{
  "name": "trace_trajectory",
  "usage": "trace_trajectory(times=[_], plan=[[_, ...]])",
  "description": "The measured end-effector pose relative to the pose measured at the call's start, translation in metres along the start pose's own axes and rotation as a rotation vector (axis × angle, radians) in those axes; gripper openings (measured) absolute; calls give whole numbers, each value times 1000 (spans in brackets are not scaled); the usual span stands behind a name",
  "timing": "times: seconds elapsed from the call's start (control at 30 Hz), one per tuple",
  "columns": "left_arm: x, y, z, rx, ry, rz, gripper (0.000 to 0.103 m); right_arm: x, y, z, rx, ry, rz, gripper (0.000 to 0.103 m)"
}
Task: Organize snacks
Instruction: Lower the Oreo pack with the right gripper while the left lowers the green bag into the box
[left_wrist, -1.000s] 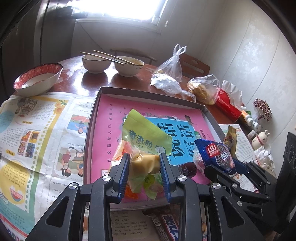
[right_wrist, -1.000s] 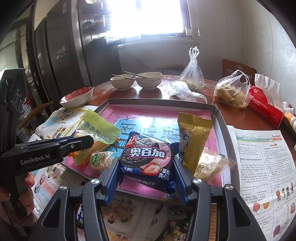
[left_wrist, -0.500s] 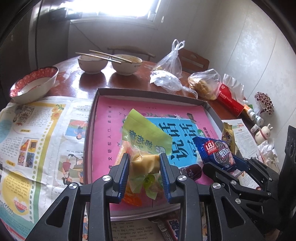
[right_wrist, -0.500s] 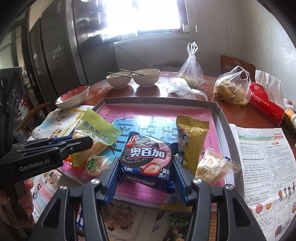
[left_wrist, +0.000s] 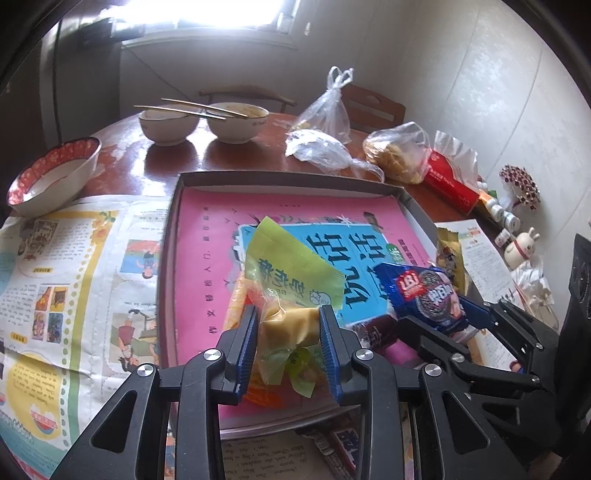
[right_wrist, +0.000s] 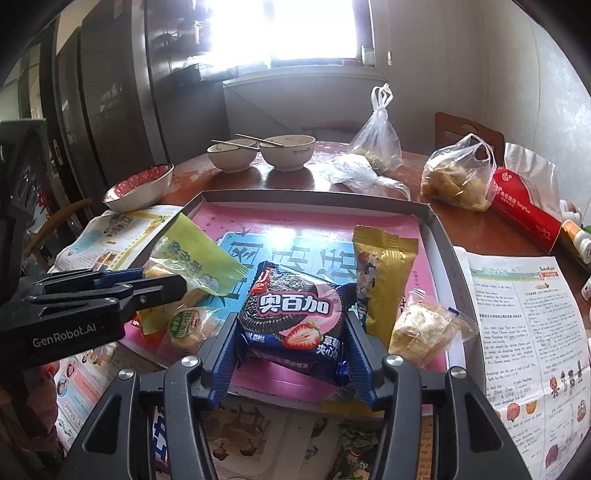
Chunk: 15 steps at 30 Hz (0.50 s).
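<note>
Blue-pink cookie pack with strawberry print is pinched between right gripper pads, held just over the near edge of the grey tray. Green-topped snack bag with yellow contents is clamped in left gripper, also over the tray's near part; hard to tell if either pack touches the tray floor. Pink-and-blue book cover lines the tray. Gold wrapper stands tilted just right of the cookie pack, clear-wrapped pastry beside it at the tray's right wall. Small round green-label snack lies below the left gripper. Newspaper spreads left of the tray. Two white bowls with chopsticks sit far back, red-rimmed bowl far left, plastic bags and red pack far right.
</note>
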<state>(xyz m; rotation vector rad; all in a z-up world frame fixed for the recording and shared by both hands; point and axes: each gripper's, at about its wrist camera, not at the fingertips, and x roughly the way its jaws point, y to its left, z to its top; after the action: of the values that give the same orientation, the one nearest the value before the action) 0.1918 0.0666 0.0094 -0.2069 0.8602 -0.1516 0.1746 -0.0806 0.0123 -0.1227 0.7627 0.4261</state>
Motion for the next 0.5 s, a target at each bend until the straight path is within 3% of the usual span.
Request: trace_trajectory(times=[0.5], plan=[[4,-10,1,45,11,4,34,2,1,1,11,10,1,56]])
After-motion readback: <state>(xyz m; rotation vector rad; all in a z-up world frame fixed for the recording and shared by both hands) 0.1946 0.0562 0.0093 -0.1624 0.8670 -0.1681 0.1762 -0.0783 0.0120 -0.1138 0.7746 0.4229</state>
